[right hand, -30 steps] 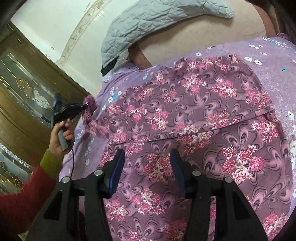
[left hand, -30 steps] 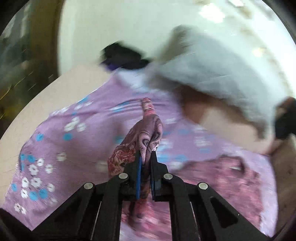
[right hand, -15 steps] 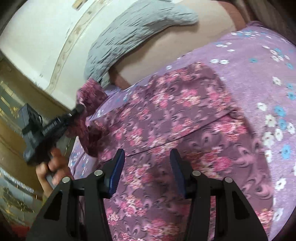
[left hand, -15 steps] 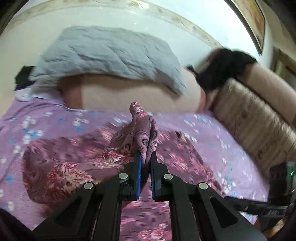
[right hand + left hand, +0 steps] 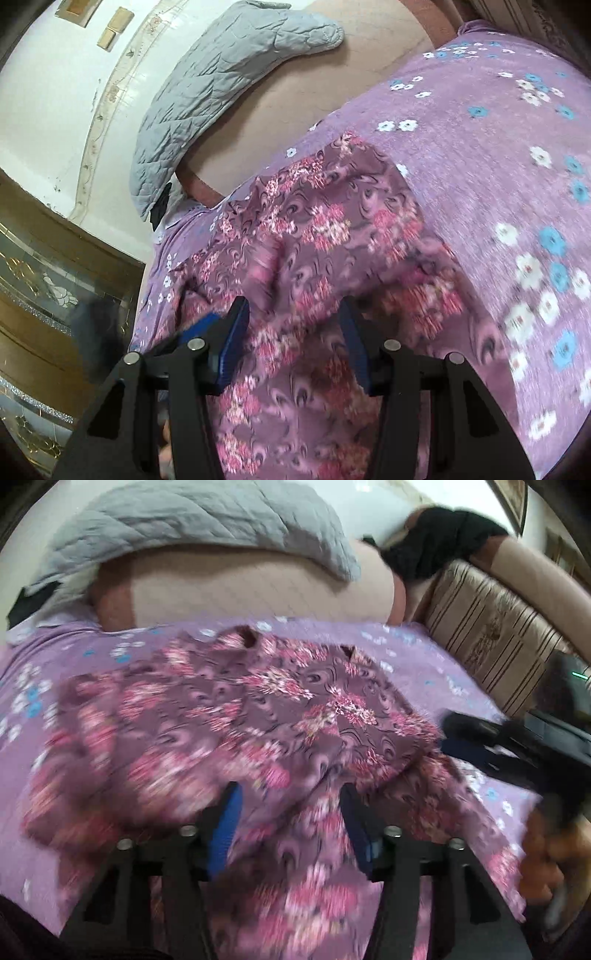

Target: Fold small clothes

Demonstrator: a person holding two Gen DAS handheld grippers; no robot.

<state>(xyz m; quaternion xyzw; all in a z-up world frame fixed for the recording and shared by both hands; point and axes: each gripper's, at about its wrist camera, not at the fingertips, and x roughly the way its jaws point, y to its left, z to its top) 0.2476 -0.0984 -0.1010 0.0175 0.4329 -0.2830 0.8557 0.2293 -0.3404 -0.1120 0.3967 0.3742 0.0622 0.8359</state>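
Note:
A mauve garment with pink flowers [image 5: 258, 716] lies on the purple flowered bedsheet [image 5: 55, 672], one side folded over onto the rest. My left gripper [image 5: 290, 805] is open and empty just above the garment's near part. My right gripper [image 5: 291, 317] is open and empty, low over the same garment [image 5: 314, 236]. The right gripper also shows in the left wrist view [image 5: 517, 738] at the garment's right edge. The near parts are blurred.
A tan headboard [image 5: 240, 587] with a grey quilted blanket [image 5: 192, 520] draped on it stands behind the bed. A striped cushion [image 5: 491, 631] and a black cloth [image 5: 439, 539] are at the right. A wooden cabinet [image 5: 48, 288] stands left of the bed.
My left gripper has opened and let go of the garment's corner, which now lies folded across the garment. The right gripper has moved nearer the cloth, still open.

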